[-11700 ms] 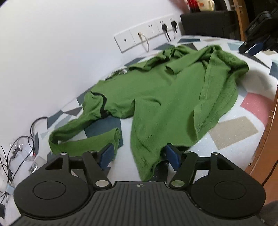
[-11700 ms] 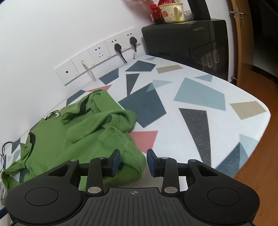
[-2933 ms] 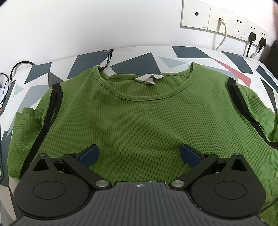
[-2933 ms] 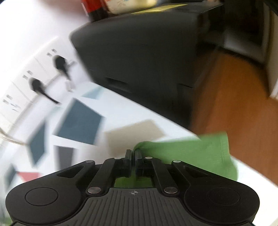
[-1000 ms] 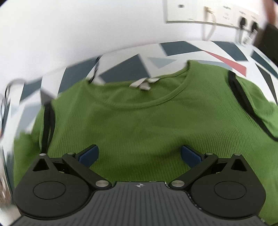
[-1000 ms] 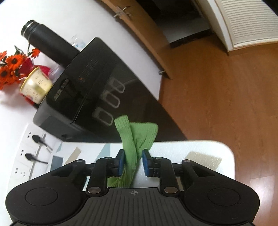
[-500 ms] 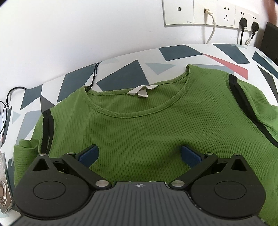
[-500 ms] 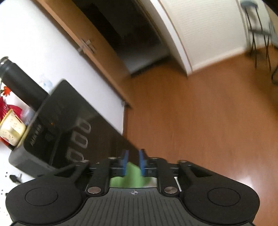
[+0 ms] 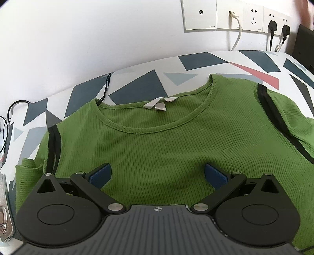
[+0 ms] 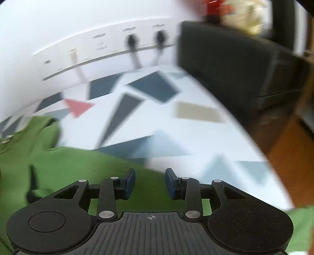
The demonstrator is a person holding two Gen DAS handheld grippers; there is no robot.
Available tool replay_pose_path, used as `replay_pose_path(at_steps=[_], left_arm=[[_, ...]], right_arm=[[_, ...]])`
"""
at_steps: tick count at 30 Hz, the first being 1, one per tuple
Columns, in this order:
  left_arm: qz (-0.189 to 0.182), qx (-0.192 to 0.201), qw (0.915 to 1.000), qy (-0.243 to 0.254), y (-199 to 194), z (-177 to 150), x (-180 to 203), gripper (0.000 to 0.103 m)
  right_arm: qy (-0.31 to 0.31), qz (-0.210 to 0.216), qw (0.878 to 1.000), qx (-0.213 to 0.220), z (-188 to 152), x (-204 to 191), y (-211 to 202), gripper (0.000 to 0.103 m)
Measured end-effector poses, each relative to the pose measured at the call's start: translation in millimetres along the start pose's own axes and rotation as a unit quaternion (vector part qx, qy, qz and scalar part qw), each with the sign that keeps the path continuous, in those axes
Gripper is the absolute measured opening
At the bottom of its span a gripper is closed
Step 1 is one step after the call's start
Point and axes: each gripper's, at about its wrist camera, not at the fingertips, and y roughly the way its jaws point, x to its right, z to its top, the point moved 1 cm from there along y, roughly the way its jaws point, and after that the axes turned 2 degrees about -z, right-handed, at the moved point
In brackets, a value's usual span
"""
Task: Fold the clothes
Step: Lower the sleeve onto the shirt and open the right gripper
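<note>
Ribbed green knit covers most of the left wrist view: the green top (image 9: pixel 166 149) lies spread flat on the patterned table (image 9: pixel 198 58), front up, its neckline (image 9: pixel 155 125) and white label (image 9: pixel 160 103) toward the wall with the sockets (image 9: pixel 229 15) and its hem end nearer the camera, out of sight below the frame. So its long axis runs from the wall toward the viewer, with black-trimmed shoulder seams at either side and the sleeves trailing off to left and right. The left hand-held gripper (image 9: pixel 158 174) hovers over the chest area with its blue pads spread wide apart and nothing between them. The right hand-held gripper (image 10: pixel 150 183), seen in a blurred view, also stands parted and empty, above the edge of the cloth on the top's right side where it meets bare table. The fabric looks light, soft and stretchy, likely to sag and bunch if lifted by one point, and not slippery. A seam, cuff or hem edge should give the firmest pinch. With the body flat and no fold visible in it, it is laid out ready for folding.
</note>
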Motion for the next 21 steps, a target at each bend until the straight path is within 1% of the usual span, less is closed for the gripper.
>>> replay_pose_path(at_steps=[1,4,5,6,7,8,10,13,14,16,17,18,19,21], left_arm=[[-0.001,-0.001,1.0,-0.005,0,0,-1,0.103],[0.0,0.0,0.9999,-0.012,0,-1,-2,0.103],[0.0,0.001,0.9999,-0.013,0,-2,-2,0.103],[0.0,0.002,0.9999,-0.015,-1,-2,-2,0.103],[0.001,0.002,0.9999,-0.016,-1,-2,-2,0.103],[0.001,0.003,0.9999,-0.016,-1,-2,-2,0.103],[0.001,0.005,0.9999,-0.016,0,-3,-3,0.103],[-0.002,0.003,0.9998,-0.019,2,1,-4,0.103],[-0.003,0.002,0.9997,-0.022,3,2,-4,0.103],[-0.005,0.003,0.9996,-0.028,4,2,-5,0.103],[-0.005,0.005,0.9996,-0.028,4,1,-5,0.103],[-0.004,0.007,0.9996,-0.028,4,0,-5,0.103],[-0.004,0.009,0.9996,-0.028,4,0,-5,0.103],[-0.005,0.009,0.9995,-0.03,4,0,-5,0.103]], right_arm=[[-0.032,0.01,0.999,-0.006,2,-12,7,0.047],[-0.08,0.024,0.996,-0.01,10,-34,17,0.047],[-0.096,0.029,0.995,-0.012,13,-39,20,0.044],[-0.111,0.033,0.993,-0.015,16,-42,23,0.033],[-0.121,0.032,0.992,-0.015,19,-45,24,0.013],[-0.127,0.028,0.991,-0.016,22,-47,27,0.005],[-0.102,0.005,0.995,-0.017,30,-41,35,0.003],[-0.043,-0.04,0.998,-0.007,45,-19,44,0.003],[-0.029,-0.042,0.999,-0.005,48,-17,44,0.004],[0.0,-0.045,0.999,-0.001,54,-13,44,0.011],[0.007,-0.04,0.999,0.001,56,-14,43,0.015],[-0.002,-0.024,1.0,0.003,57,-21,42,0.025],[-0.01,-0.008,1.0,0.005,58,-28,42,0.03],[-0.027,0.024,0.999,0.009,61,-43,40,0.03]])
